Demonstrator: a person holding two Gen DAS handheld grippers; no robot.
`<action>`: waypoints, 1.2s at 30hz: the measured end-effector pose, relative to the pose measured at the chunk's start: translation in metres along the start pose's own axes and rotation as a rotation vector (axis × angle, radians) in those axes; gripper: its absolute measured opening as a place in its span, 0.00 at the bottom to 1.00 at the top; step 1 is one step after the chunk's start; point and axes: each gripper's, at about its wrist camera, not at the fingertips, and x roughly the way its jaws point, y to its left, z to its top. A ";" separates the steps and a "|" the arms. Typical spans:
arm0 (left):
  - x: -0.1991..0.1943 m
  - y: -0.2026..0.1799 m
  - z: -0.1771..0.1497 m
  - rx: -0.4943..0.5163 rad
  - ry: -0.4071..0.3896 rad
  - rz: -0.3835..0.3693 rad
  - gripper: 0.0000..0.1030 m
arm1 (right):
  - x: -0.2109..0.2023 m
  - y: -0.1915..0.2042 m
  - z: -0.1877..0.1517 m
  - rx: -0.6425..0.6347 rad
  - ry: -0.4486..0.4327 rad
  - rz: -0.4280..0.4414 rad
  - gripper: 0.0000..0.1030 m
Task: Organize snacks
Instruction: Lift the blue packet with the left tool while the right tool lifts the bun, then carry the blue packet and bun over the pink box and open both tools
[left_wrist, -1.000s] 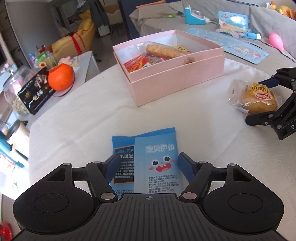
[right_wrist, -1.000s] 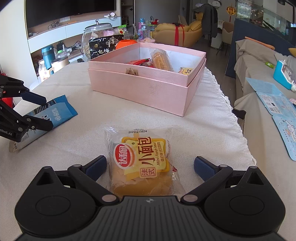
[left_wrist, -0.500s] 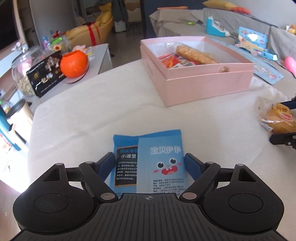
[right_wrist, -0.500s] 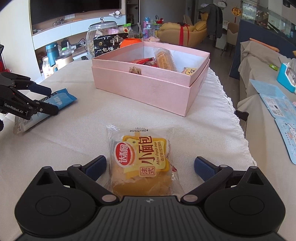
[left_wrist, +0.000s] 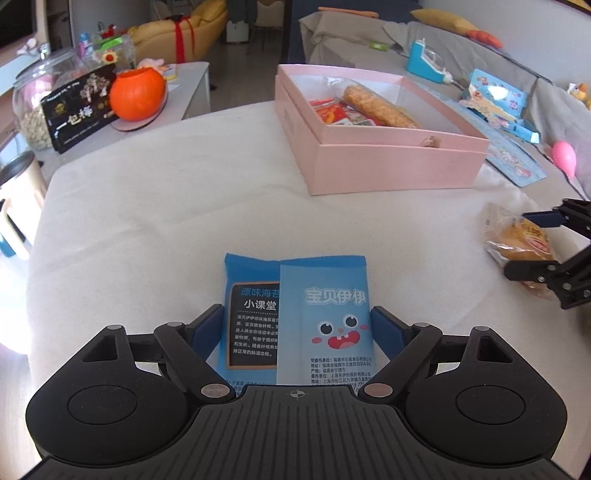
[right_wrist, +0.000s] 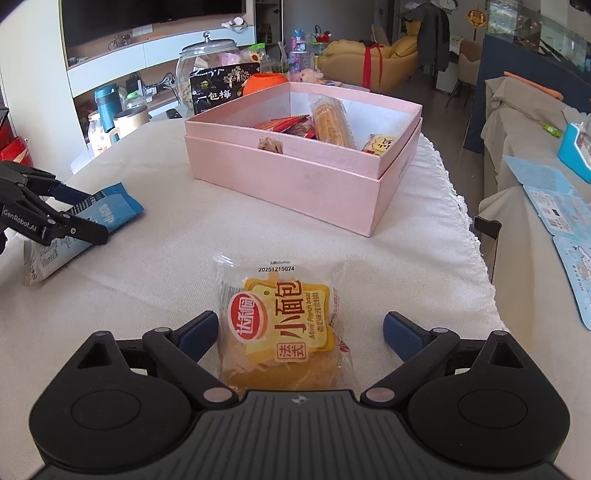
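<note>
Left wrist view showed your left tool (left_wrist: 297, 325) spread wide, its jaws having just been opening, with the blue snack packet (left_wrist: 295, 314) lying flat on the table (left_wrist: 166, 206) between the two blue pads, which sat just beside its long edges without clearly pressing. Your right tool (right_wrist: 300, 328) had just been closing a little yet stood spread, one pad close to the bread packet (right_wrist: 284, 321) and the other well clear of it. Ahead of both tools sat the pink box (left_wrist: 391, 166), already holding a few snacks.

Both packets looked light. The blue one seemed thin, floppy and slick, so you would do best to pinch it across its width near the middle. The bread looked soft and easily squashed inside a loose, slippery wrapper; a gentle hold across the bun itself seemed safer than one on the wrapper's crimped end.
</note>
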 end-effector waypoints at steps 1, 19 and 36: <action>-0.002 -0.005 -0.001 0.000 -0.008 -0.016 0.86 | -0.001 -0.001 0.002 -0.005 -0.007 -0.005 0.90; 0.075 -0.008 0.187 -0.261 -0.265 -0.235 0.82 | 0.013 -0.035 0.158 0.132 -0.183 -0.003 0.74; -0.026 -0.058 0.034 -0.153 -0.298 0.006 0.81 | -0.010 0.019 0.058 0.006 -0.130 -0.131 0.82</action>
